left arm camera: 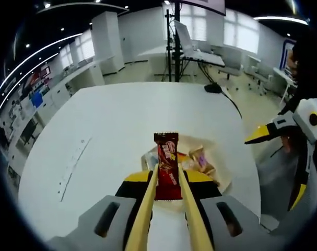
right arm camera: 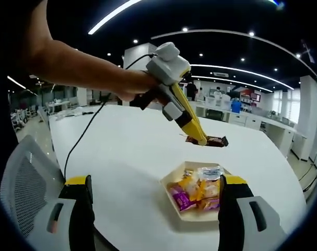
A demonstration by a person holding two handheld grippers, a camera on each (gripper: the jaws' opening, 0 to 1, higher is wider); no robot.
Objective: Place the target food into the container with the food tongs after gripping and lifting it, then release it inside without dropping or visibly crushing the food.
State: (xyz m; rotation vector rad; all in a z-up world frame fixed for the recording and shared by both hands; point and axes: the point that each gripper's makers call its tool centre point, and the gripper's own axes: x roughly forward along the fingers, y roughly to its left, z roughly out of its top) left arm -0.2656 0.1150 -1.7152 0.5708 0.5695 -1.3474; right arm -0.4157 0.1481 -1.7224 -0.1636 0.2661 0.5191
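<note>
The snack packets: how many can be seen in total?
About 5: one red bar packet held between the tongs of the left gripper, roughly four piled in the container; some may be hidden.

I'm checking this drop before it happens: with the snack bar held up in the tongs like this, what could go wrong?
1. The tongs pinch the snack bar by its edges, so it could slip and land on the table.
2. In the right gripper view the bar hangs beyond the tray, not over it; releasing now would miss.
3. The tray already holds wrapped snacks, so the bar may slide off them.
</note>
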